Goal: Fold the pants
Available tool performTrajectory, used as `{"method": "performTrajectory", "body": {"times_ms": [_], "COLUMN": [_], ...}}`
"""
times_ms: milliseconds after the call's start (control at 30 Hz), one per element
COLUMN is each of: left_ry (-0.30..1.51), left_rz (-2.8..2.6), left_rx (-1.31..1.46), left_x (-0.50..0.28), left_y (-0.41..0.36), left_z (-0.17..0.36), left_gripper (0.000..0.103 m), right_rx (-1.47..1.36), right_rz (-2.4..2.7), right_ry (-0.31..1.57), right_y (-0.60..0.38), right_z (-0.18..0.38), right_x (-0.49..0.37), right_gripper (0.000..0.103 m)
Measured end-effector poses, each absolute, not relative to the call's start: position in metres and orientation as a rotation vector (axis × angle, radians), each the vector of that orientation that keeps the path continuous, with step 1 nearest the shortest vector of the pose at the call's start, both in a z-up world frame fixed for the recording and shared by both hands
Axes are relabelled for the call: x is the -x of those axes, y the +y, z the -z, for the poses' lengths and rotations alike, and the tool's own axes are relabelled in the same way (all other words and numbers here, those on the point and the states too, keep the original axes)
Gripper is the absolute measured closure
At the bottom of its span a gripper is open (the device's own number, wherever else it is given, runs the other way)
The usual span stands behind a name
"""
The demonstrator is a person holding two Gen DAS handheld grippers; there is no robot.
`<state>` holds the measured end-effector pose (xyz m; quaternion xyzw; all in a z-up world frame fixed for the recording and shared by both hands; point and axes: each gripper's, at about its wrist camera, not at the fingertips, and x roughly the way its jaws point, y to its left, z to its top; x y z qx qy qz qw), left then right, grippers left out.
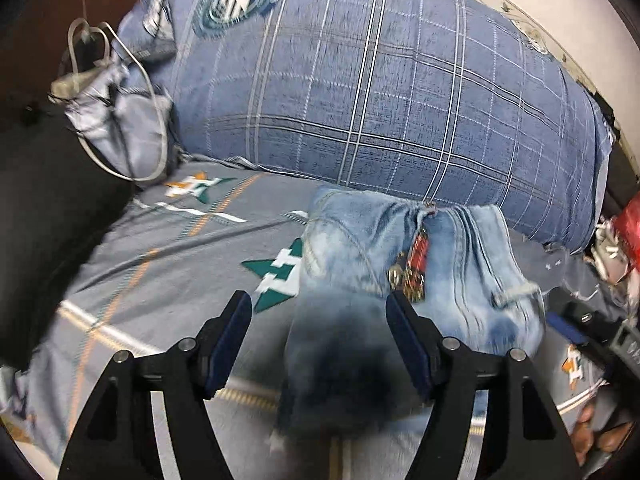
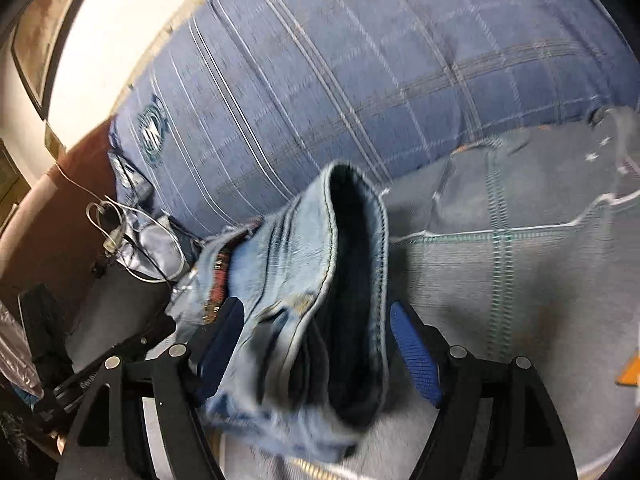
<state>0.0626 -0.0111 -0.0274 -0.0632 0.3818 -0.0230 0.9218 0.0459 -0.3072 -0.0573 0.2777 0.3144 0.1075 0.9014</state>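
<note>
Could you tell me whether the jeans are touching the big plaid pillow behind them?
Touching: in the left wrist view the jeans have their top edge pressed against the plaid pillow, no sheet showing between.

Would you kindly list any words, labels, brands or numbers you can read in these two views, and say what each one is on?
No text can be read with confidence.
Round teal emblem on the plaid pillow: ring lettering blurred, unreadable.
Red tag on the jeans: print too small and blurred.
Black device at the lower left of the right wrist view: pale lettering, too blurred to read.
</note>
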Motion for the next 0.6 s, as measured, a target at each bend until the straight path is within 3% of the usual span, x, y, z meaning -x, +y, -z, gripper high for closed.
{"method": "performTrajectory", "body": {"times_ms": [233, 467, 600], "left_ry": [0.696, 0.658, 0.585], "left_rz": [-0.041, -0.016, -0.029], "left_rx": [-0.013, -0.060, -0.050], "left_x": [0.000, 0.052, 0.074], "left_y": [-0.034, -0.055, -0.059], "left_z": [0.011, -0.006, -0.024], "left_gripper": [0.025, 0.024, 0.010], "right_rx": [-0.505, -0.460, -0.465], "right_rz": [-0.142, -0.085, -0.080], "right_ry": [0.598, 0.601, 0.596], "right_y": [-0.290, -0.268, -0.261], "right_z": [0.039, 0.039, 0.038], "right_x": [0.014, 0.059, 0.077], "right_gripper": [0.023, 0.022, 0.022]}}
